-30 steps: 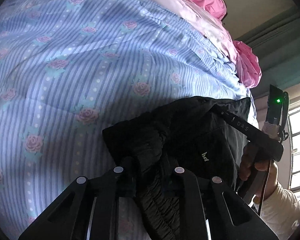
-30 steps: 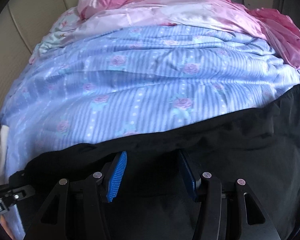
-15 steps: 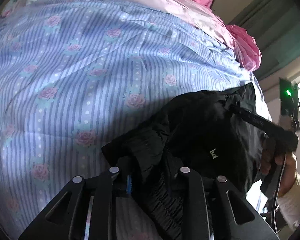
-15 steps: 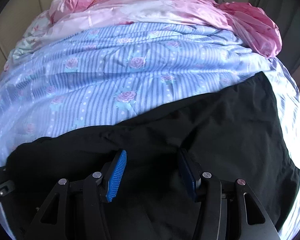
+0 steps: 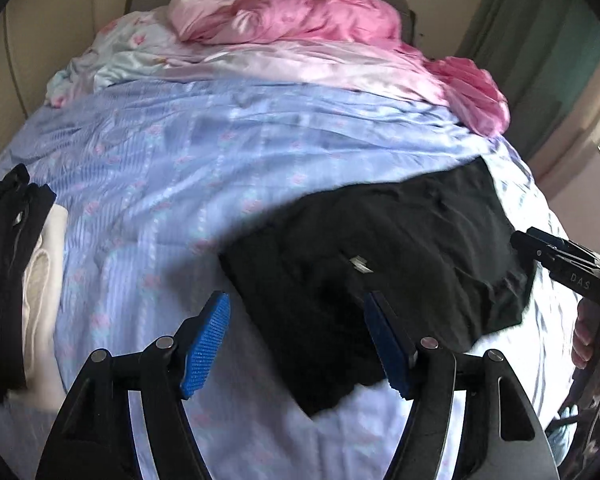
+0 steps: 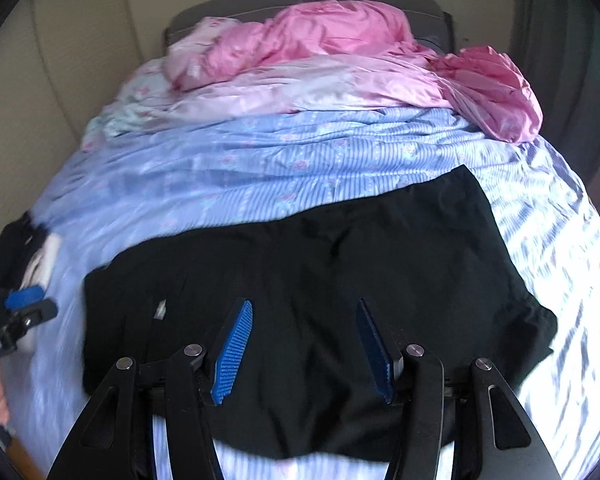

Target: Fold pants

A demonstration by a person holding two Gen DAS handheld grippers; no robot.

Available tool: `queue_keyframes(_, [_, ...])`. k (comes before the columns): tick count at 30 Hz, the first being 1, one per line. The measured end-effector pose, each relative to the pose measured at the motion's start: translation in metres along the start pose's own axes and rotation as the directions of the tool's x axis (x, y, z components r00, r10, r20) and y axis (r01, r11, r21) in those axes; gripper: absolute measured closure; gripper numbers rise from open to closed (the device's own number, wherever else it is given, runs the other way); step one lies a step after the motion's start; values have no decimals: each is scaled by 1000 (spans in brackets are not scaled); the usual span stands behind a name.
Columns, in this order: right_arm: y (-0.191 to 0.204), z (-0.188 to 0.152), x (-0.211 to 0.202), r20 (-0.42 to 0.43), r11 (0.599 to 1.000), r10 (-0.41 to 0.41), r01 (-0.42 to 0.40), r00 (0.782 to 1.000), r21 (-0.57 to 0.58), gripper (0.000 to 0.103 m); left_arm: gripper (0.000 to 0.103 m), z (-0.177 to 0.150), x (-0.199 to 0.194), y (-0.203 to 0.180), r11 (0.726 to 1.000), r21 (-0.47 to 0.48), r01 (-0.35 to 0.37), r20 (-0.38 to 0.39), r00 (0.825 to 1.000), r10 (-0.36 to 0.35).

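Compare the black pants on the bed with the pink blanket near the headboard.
The black pants lie spread fairly flat in a rough rectangle; the pink blanket is bunched in a crumpled heap. The pants are matte and dark, the blanket shiny and bright. The pants sit at the near end of the bed, just ahead of both grippers, the blanket at the far end. Both rest on the blue flowered sheet, and neither is held.
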State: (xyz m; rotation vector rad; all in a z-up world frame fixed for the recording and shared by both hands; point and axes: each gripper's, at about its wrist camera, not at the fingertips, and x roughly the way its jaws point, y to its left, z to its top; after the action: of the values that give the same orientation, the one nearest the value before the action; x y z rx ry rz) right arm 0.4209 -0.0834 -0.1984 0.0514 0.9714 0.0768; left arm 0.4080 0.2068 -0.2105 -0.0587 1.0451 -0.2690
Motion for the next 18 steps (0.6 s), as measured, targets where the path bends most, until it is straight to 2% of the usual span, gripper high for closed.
queue_keyframes(4, [-19,-26,-28,-28,998,38,-39,999,-48,48,35,-26,-5,-31,1000,16,1,-26,1000,-1])
queue_keyframes(7, [-33,-45,-34,-66,997,37,-41,997,-62,48,35,-44,1,-45,1000,-8,-3,-60,998,3])
queue_keyframes(12, [-57,-78,-29,-135,997,53,-59,989,-47,48,35,-72,14,-64,999,-30,-41,-105,994,37])
queue_keyframes(18, [-76,-104,-16,-176,995,78,-87,981,-43,48,35,-88,25,-74,992,-91,-82,-125,990,70])
